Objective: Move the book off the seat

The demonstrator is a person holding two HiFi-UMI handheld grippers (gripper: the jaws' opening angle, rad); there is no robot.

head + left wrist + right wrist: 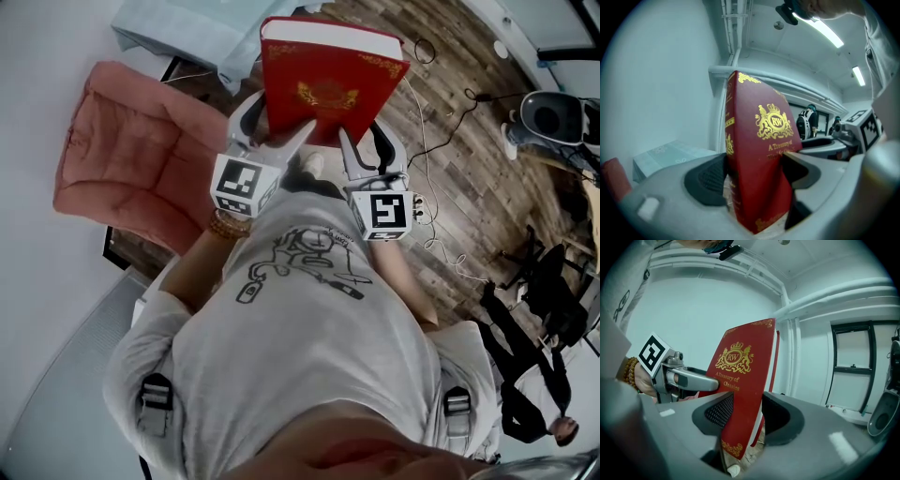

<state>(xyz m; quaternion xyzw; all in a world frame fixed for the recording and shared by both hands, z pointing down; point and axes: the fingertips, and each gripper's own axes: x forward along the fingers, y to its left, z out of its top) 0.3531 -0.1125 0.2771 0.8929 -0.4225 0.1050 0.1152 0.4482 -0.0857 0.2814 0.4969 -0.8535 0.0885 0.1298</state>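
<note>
The red book [328,80] is up in the air in front of the person, clear of the pink seat [131,150] at the left. Both grippers clamp its lower edge. The left gripper [754,183] has its fingers [710,180] set wide across the spine end. The right gripper [745,418] has its fingers [717,411] closer together on the cover.

Below lies a wood-plank floor [450,178] with loose cables [441,141].

Only the head view shows the seat and floor. The gripper views show the gold crest on the cover, white walls and a dark-framed window [851,366].
</note>
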